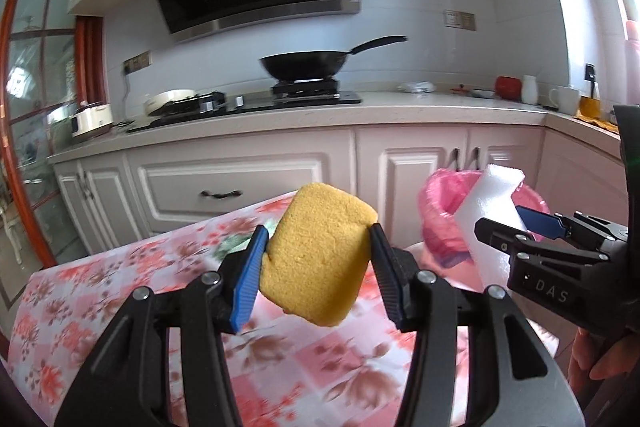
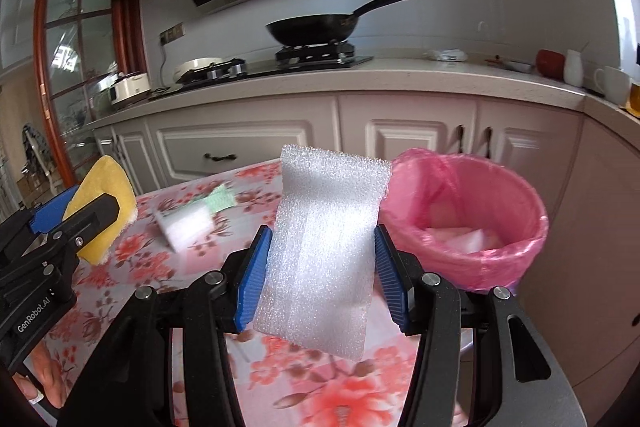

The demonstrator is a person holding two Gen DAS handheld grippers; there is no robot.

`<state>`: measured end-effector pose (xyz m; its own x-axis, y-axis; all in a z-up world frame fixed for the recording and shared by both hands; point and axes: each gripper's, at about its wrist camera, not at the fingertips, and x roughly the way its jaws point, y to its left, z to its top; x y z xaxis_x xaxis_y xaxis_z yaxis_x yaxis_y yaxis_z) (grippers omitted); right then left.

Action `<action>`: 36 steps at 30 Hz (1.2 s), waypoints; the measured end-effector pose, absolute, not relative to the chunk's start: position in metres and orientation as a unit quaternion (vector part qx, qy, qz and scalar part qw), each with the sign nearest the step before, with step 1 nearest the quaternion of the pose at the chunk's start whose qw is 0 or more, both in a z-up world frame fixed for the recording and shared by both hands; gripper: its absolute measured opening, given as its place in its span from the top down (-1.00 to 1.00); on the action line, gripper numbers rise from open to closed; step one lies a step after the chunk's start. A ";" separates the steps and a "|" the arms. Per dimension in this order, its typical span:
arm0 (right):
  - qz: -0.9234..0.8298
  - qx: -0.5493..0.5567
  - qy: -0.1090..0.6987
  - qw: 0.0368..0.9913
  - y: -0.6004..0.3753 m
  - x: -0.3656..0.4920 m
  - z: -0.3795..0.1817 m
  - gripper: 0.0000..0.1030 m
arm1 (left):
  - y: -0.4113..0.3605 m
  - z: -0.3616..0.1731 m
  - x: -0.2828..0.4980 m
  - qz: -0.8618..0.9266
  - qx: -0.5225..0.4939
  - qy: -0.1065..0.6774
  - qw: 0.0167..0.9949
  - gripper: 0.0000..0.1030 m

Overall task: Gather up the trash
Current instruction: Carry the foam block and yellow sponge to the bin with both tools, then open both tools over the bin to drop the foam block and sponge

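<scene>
My left gripper (image 1: 316,247) is shut on a yellow sponge (image 1: 316,255) and holds it above the floral tablecloth (image 1: 80,307); it also shows at the left of the right wrist view (image 2: 80,223) with the sponge (image 2: 108,187). My right gripper (image 2: 324,267) is shut on a white foam sheet (image 2: 324,251), held up just left of the bin with the pink liner (image 2: 468,223). In the left wrist view the right gripper (image 1: 516,227) holds the foam (image 1: 488,219) in front of the bin (image 1: 440,211). White pieces lie inside the bin.
A white foam block with a green piece (image 2: 192,223) lies on the table. Behind are cabinets (image 2: 248,147), a counter with a black wok (image 2: 316,27) on the stove, cups (image 2: 612,83) at right, and a glass door (image 2: 72,67) at left.
</scene>
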<state>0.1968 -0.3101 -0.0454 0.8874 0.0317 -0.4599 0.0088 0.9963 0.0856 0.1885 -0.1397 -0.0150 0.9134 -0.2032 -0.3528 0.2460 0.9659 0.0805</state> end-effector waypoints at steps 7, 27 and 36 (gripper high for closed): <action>-0.027 0.035 0.229 0.972 -0.351 0.208 -0.039 0.04 | -0.188 -0.011 0.207 -0.152 0.066 0.167 0.972 0.04; -0.083 0.038 0.246 0.965 -0.474 0.278 -0.045 0.03 | -0.317 -0.015 0.316 -0.220 0.045 0.207 0.952 0.04; -0.092 0.050 0.263 0.959 -0.501 0.299 -0.062 0.03 | -0.355 -0.032 0.357 -0.226 0.032 0.227 0.947 0.04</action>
